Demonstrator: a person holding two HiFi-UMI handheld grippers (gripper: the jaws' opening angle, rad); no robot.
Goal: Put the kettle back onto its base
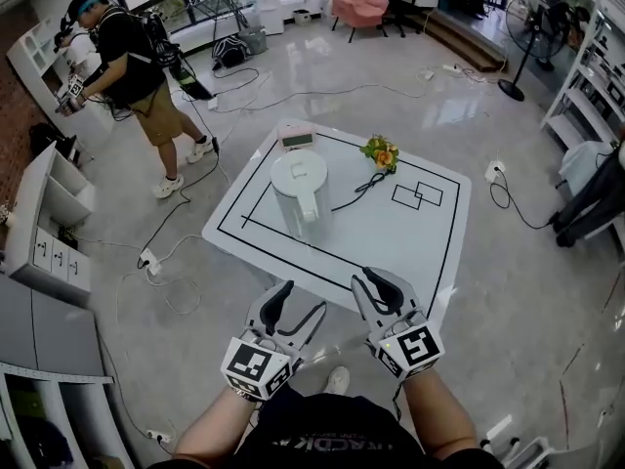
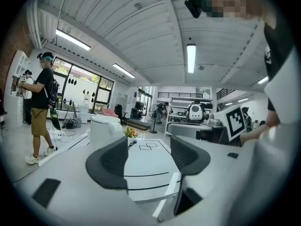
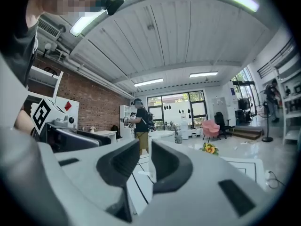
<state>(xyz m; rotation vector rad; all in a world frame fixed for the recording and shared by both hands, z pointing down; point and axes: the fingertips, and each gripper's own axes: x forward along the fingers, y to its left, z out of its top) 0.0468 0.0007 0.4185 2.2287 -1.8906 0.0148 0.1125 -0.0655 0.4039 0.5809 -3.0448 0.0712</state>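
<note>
Jaws of the left gripper stand well apart with nothing between them; through the gap only the white table and its black lines show. Jaws of the right gripper stand closer, with a narrow gap left and nothing clamped in it. In the head view both grippers hover side by side at the near edge of the table, at 6 o'clock of it, left gripper and right gripper both pointing toward 12 o'clock and well apart from everything on the tabletop. The white kettle stands upright on the table inside the black outline, toward the 9 o'clock side of the table's middle, at about 11 o'clock from the grippers; in the left gripper view it shows beyond the left jaw. Just beyond the kettle, at its 12 o'clock near the far corner, lies a flat pale pink unit; whether this is the base I cannot tell. The kettle does not rest on it. A small bunch of orange and yellow flowers lies at the kettle's 2 o'clock, its dark stem trailing toward the kettle. Two overlapping drawn rectangles mark the table at the kettle's 3 o'clock. Off the table, at 10 o'clock, a person in a black shirt stands by white shelving, and a pink armchair sits at 12 o'clock.
</note>
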